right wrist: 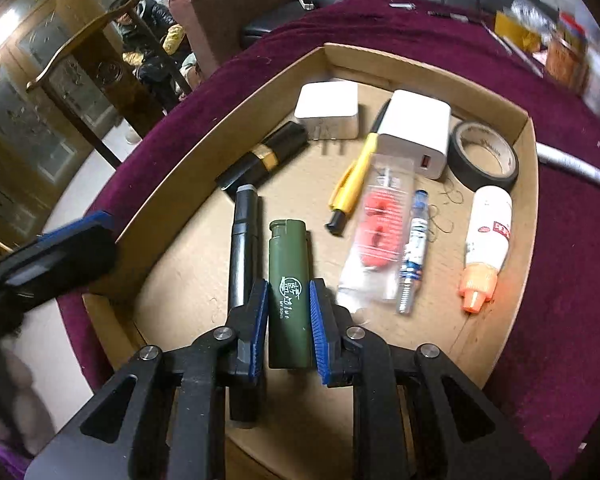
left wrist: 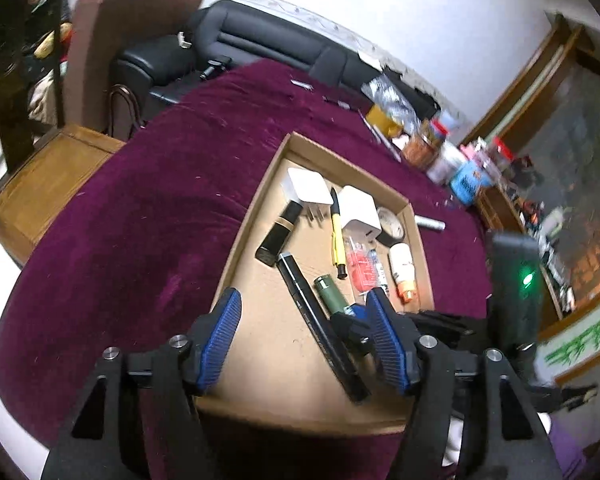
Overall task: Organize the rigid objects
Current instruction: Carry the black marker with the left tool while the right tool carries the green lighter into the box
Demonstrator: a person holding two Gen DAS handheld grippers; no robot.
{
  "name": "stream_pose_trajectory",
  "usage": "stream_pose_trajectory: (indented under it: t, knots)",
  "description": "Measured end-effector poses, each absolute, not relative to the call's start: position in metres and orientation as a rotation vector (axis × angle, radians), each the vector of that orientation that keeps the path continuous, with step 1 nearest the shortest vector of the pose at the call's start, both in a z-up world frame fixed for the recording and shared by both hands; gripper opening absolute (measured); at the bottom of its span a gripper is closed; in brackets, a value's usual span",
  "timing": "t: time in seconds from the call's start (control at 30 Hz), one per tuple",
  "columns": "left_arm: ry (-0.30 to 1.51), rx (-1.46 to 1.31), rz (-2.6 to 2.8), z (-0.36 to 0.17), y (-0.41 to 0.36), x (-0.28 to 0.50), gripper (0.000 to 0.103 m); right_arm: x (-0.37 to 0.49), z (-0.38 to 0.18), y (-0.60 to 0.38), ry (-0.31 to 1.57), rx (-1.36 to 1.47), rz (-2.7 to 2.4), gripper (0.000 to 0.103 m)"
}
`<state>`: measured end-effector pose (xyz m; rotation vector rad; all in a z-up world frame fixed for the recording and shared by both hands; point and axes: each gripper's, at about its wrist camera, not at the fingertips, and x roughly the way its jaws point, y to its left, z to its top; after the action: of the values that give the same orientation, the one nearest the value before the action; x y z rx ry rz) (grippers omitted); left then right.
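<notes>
the jars and packets point(left wrist: 452, 152) at the worktop's far edge were blurred, perhaps snacks; the black marker's point(right wrist: 242, 264) near end was hidden behind the right gripper's fingers point(right wrist: 256, 320).

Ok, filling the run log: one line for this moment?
right gripper: straddling green lighter, contact unclear | left gripper: open, empty | cardboard tray: holds lighter

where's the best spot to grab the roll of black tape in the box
Grip the black tape roll across its wall: one finger in the open core, one outside, coming straight down from above. It lies flat in the corner of the cardboard box, whose walls crowd its far side, so take the near rim.
</notes>
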<state>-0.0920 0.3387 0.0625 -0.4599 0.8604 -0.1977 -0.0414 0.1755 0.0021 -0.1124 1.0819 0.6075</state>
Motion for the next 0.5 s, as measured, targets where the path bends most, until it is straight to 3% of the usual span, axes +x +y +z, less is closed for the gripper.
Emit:
stream_pose_trajectory:
  t: [0.27,0.5]
  knots:
    - [0.823,-0.509,-0.174,0.072,0.345,-0.109,0.064,-0.05,0.001,0.185,1.09,-0.056,0.682,0.019]
    - [0.868,-0.418,-0.204,0.07,0.308,-0.108,0.067,-0.057,0.031,0.121,0.937,0.041,0.622,0.022]
